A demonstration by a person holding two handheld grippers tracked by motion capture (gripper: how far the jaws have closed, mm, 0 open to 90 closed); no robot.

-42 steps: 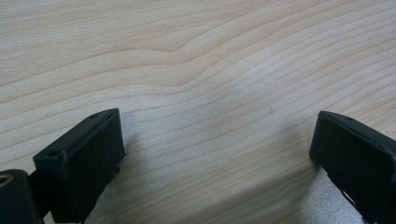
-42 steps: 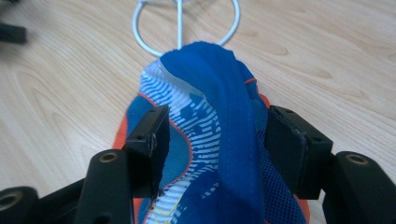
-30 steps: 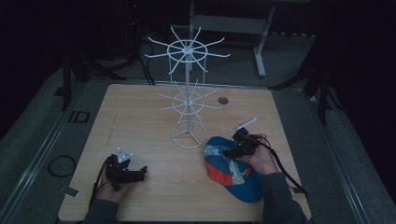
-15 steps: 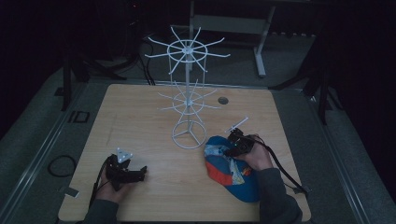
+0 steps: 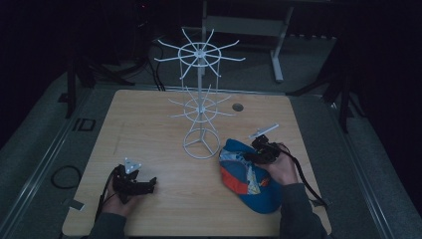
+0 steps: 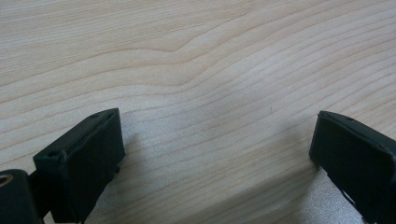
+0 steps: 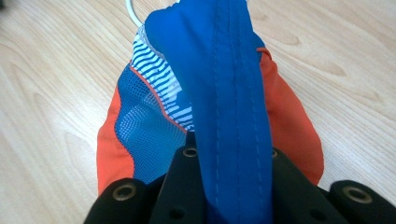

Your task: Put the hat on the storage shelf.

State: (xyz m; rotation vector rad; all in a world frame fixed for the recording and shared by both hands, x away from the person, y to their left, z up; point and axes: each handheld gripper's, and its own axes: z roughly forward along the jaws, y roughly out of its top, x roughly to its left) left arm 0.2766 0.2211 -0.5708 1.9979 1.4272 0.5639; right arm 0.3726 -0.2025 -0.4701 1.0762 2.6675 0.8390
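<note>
**Cap pinched at its rear edge, rack waiting in the middle**

At the near left of the table point(image 5: 149, 114) I keep my left gripper point(image 5: 133, 183) parked on the bare wood, its jaws spread wide with nothing between them. I judge it idles there to stay out of the way while the other hand works.

In the middle stands the white wire rack point(image 5: 200, 107), its spokes bare on both tiers, close enough to reach from either side.

Just right of the rack's base lies the cap point(image 5: 246, 174), blue and orange with a striped mesh panel, resting on the table at the near right. My right gripper point(image 5: 259, 152) is clamped on a blue fold at the cap's far edge; the fabric runs straight down between the jaws in the right gripper view. Holding it by that fold, I reckon, leaves the crown free to hang over a spoke.
</note>
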